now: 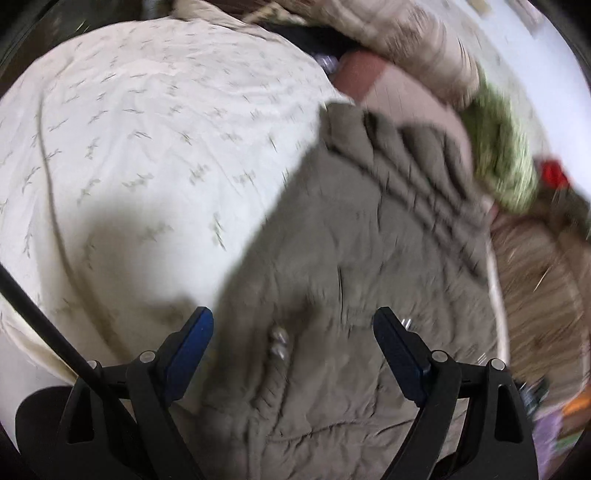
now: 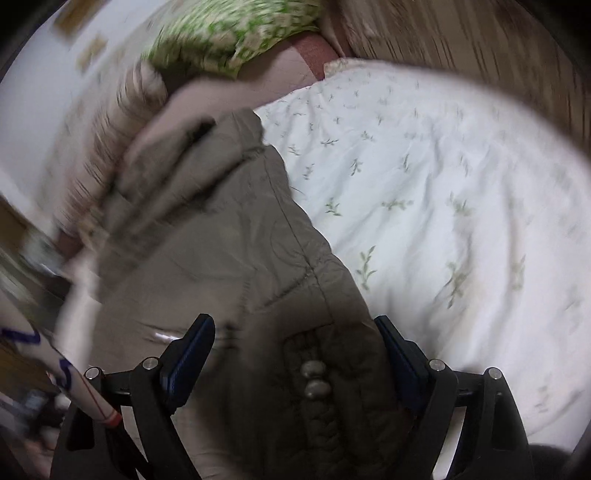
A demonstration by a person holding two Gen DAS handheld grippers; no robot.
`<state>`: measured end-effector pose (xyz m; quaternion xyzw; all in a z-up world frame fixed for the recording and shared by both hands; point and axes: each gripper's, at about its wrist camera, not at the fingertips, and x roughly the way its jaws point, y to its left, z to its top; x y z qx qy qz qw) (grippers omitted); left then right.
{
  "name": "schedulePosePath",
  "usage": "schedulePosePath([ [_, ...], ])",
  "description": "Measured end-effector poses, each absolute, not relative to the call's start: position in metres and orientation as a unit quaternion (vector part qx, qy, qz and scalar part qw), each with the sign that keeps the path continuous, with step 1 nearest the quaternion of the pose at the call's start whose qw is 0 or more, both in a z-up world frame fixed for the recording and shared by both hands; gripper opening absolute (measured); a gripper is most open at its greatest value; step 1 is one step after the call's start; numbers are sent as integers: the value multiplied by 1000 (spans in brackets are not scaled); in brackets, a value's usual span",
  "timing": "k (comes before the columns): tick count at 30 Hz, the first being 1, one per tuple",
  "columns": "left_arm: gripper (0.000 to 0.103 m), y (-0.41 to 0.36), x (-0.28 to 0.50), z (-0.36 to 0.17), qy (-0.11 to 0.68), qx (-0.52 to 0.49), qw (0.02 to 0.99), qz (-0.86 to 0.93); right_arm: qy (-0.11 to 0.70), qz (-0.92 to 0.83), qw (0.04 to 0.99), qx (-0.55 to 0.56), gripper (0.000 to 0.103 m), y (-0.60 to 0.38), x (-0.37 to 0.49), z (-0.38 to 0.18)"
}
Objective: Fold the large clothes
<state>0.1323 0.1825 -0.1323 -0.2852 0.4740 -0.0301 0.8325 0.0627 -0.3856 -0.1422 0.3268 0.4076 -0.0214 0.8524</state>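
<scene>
Blue-padded fingers of the left gripper [image 1: 293,332] stand wide apart over the near end of an olive-brown quilted jacket [image 1: 362,280], with nothing pinched between them; a pair of metal snap buttons [image 1: 279,341] sits in the gap, nearer the left finger. The right gripper [image 2: 295,339] is likewise spread, straddling a raised fold of the same jacket [image 2: 236,258] where two more snaps [image 2: 314,378] show on a stitched placket; the cloth bulges up between the jaws and brushes or hides the right finger, but the pads do not appear to squeeze it, so I read both tongs as free of any hold. Outward from each tool the jacket runs lengthwise away, its long axis roughly in line with the fingers, ending far off in a ribbed band [image 1: 406,162]. It lies on a white bedsheet printed with small leaf sprigs [image 1: 147,129], which spreads to the left in the left wrist view and to the right in the right wrist view. Beyond, blurred, are a green floral pillow [image 2: 229,33] and a beige furry blanket [image 1: 406,33]. Judging by this, both hands are at the near hem; the right seems deeper in the fabric.
</scene>
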Motion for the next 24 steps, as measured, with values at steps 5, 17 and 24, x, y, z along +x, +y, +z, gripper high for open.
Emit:
schedulePosePath([
  [5,88,201,165,-152,495,-323,803,-79,388,40,808,442,89,-413,64,-160],
  [17,87,156,139,-164,528,-326,754,-216,424,128,752,488,75,-406,53,-161],
  [24,87,148,110,-164,524,-272,774,-231,481,121,756,427,66,-387,28,-156],
])
